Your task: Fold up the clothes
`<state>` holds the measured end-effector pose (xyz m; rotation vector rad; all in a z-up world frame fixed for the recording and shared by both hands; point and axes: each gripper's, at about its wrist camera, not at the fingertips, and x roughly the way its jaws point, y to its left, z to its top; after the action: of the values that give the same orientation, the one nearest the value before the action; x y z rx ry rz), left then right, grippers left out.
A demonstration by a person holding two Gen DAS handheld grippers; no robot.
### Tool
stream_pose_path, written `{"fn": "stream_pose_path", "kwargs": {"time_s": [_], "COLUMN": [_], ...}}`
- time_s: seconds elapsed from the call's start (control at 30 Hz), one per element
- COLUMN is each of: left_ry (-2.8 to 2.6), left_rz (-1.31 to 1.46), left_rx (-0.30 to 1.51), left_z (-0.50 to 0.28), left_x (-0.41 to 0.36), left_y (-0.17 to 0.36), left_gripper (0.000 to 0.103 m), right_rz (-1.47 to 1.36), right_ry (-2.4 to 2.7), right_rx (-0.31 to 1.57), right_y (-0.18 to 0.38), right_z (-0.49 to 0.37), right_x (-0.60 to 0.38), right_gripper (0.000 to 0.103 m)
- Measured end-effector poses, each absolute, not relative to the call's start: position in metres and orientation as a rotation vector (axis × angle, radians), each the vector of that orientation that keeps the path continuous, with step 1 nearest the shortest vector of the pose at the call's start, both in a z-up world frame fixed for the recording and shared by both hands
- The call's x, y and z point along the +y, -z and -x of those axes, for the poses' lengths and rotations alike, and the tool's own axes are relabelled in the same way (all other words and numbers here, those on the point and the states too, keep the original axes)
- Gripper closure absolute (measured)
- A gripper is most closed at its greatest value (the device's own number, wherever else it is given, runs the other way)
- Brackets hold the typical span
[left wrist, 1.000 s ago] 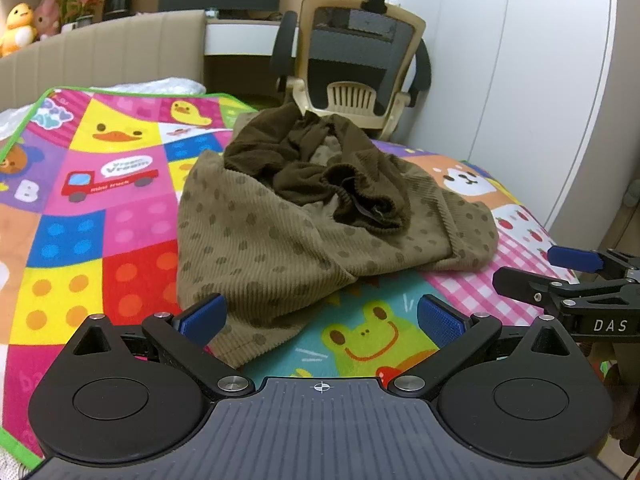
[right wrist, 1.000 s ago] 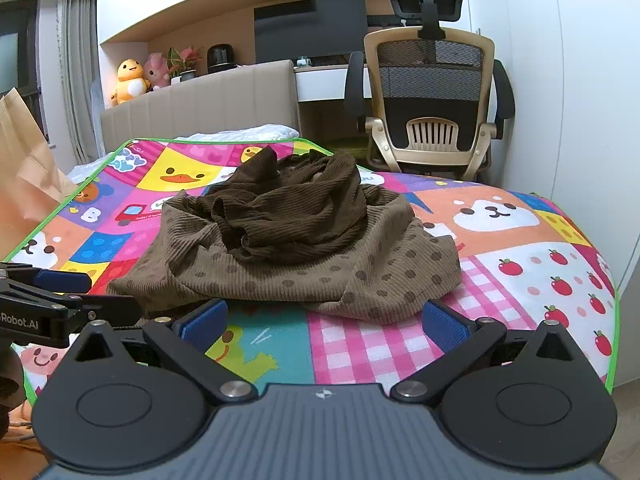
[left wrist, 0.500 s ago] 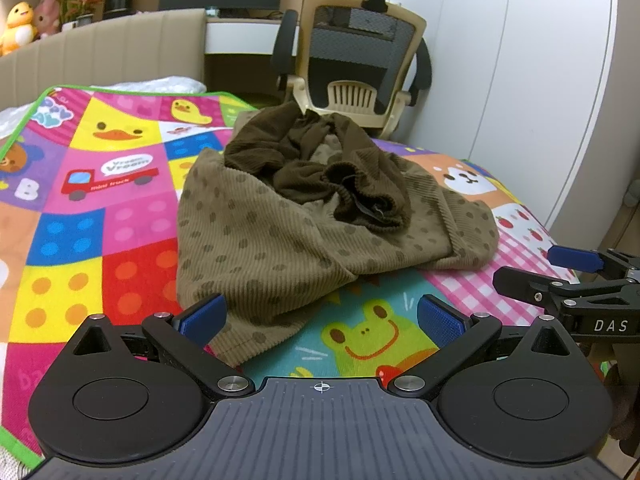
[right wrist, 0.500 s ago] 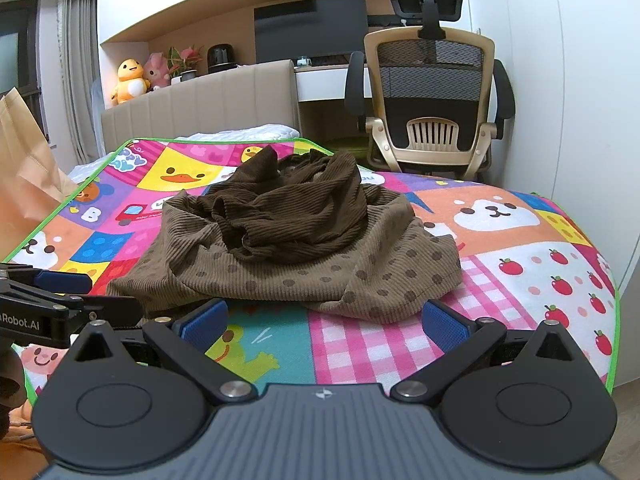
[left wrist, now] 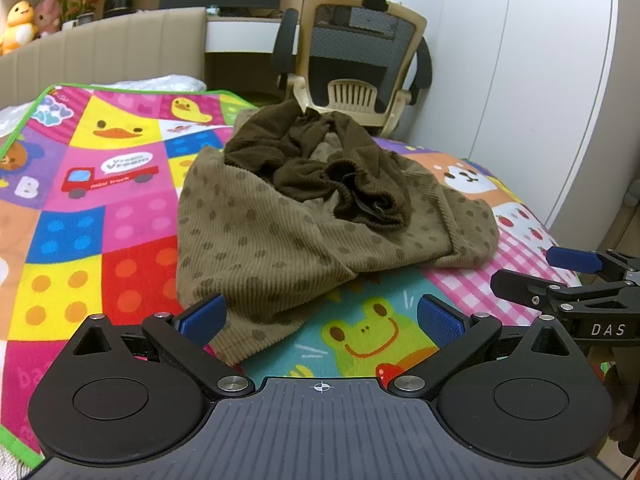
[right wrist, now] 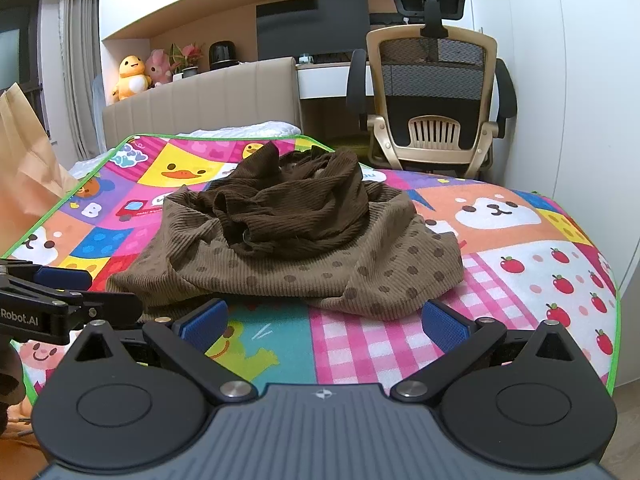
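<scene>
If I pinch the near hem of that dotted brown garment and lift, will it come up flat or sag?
Likely sag: the dotted garment lies in soft folds, so it looks floppy. The dark brown piece heaped on it would probably slide off or drag along. Its ribbed weave should give the open left gripper decent hold.

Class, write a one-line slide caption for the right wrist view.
Open right gripper faces crumpled brown clothes on a colourful play mat.
</scene>
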<state>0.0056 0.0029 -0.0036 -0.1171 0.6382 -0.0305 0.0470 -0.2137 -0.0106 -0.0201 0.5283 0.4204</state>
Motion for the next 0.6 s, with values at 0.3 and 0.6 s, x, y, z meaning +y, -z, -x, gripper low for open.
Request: {"fn": "stream_pose_path", "kwargs": {"time_s": [0.3,0.6], "left_ry": [0.030,0.053], "left_rz": [0.124,0.134], "left_rx": [0.656,0.692], "left_z": [-0.008,-0.036], "left_x": [0.004,0.016], "left_y": [0.007,0.000], "left_gripper": [0.000,0.000], "right_rz": [0.020,0.087], "right_ry": [-0.423,-0.490], "right_rx": [0.537,0.564], "right_y": [0.013,0.011], "right_z": [-0.049,-0.075], "right_x": [-0.214,-0.205], "right_gripper": [0.000,0.000]}}
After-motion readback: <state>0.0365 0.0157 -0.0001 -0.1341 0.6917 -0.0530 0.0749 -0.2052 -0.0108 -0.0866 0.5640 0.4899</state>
